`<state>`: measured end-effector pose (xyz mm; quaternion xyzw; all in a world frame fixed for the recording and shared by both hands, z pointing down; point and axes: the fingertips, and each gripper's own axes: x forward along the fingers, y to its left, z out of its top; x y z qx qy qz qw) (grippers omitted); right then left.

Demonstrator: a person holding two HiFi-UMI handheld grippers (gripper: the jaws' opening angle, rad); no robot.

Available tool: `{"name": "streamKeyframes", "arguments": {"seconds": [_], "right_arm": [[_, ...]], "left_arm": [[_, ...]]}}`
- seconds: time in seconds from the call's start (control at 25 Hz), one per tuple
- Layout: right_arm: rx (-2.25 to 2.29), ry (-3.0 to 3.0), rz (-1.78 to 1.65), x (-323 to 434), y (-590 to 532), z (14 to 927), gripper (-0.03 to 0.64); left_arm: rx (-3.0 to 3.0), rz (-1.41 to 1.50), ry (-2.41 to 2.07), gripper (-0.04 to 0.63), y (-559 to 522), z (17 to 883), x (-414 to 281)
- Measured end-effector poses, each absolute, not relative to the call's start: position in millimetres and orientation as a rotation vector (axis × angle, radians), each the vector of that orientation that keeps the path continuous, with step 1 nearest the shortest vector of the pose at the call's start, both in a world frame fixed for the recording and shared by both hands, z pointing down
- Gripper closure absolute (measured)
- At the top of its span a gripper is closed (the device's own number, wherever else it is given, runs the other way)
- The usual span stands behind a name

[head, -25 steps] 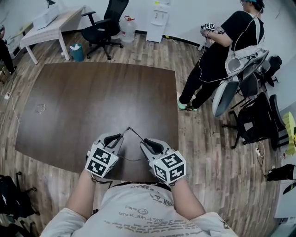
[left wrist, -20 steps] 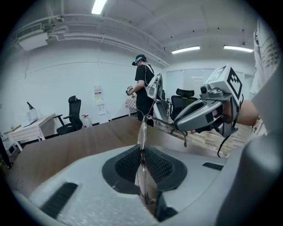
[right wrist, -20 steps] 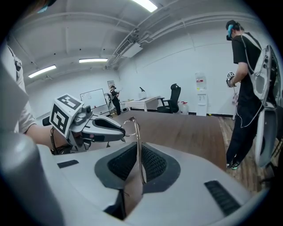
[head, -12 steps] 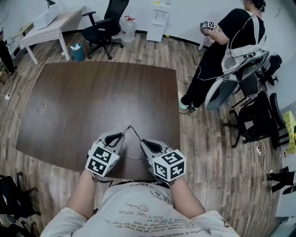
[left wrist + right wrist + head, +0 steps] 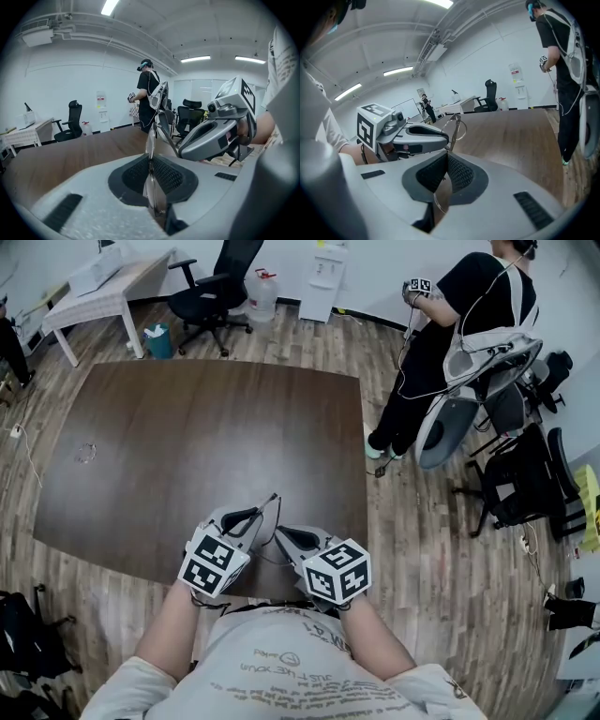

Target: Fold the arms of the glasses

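Observation:
Thin wire-frame glasses point(image 5: 272, 514) hang just above the near edge of the dark brown table point(image 5: 187, 437), held between my two grippers. My left gripper point(image 5: 251, 517) is shut on the frame; in the left gripper view the glasses point(image 5: 151, 136) stand edge-on out of its closed pads. My right gripper point(image 5: 284, 536) is shut on a thin arm of the glasses, and in the right gripper view a round lens point(image 5: 457, 125) shows just past its jaws. The two grippers sit close together, almost touching. Each shows in the other's view: right gripper point(image 5: 213, 136), left gripper point(image 5: 412, 133).
A small wire object point(image 5: 85, 453) lies at the table's left. A person point(image 5: 441, 343) with a gripper stands past the far right corner, beside office chairs point(image 5: 511, 474). A white desk point(image 5: 98, 292), a black chair point(image 5: 211, 292) and a water jug point(image 5: 261, 294) line the back.
Both grippers have drawn closer together and shifted slightly right. The angle between the glasses' arm and the frame has narrowed. The standing person has shifted a little.

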<state>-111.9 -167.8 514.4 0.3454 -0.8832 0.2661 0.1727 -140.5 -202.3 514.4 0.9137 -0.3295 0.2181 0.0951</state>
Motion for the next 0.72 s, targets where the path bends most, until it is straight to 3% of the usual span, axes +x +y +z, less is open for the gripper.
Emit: {"name": "streamKeyframes", "arguments": {"seconds": [0.72], "right_arm": [[0.936,-2.534,0.747,-121.9,-159.9,510.2,0.603]], "left_arm": [[2.726,0.641,-0.932,0.552,-187.9,509.4,-128.2]]}}
